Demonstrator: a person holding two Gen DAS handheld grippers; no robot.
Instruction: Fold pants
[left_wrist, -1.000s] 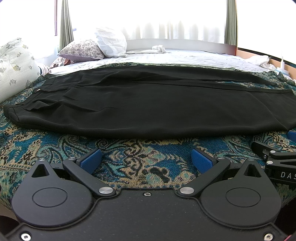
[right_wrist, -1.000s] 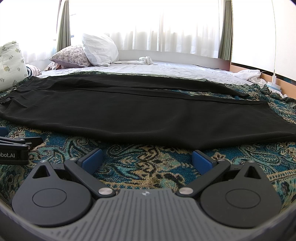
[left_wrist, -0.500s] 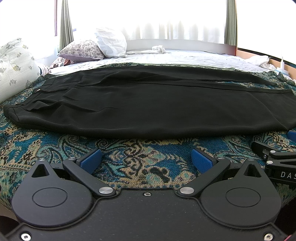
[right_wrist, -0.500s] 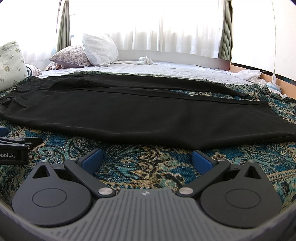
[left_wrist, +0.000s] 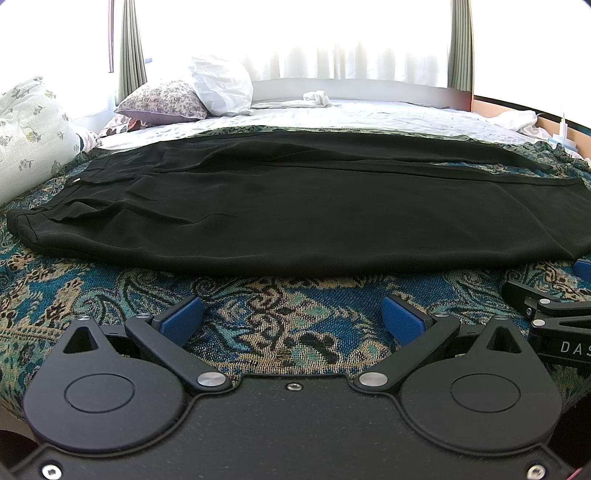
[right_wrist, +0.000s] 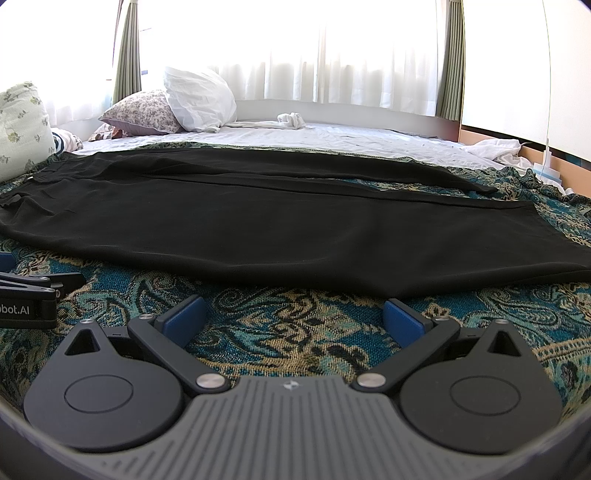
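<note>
The black pants (left_wrist: 295, 214) lay spread flat across the patterned bedspread (left_wrist: 280, 325), waistband toward the floral cushion (left_wrist: 29, 133) and both leg hems at the opposite end, the farther leg peeking out beyond the nearer one. The fabric looked thin, soft and drapey, probably light and a little slippery, so it would likely sag and slide unless pinched firmly at an edge; the nearest long edge, close to waistband and hem, seemed the sensible place to take hold. Just short of that edge, the left tool (left_wrist: 295, 319) rested with its blue pads (left_wrist: 183, 319) wide apart, gripping nothing. The right tool (right_wrist: 295, 319) sat beside it, equally spread and empty. Beyond the pants lay white sheets and pillows (right_wrist: 199, 99).
</note>
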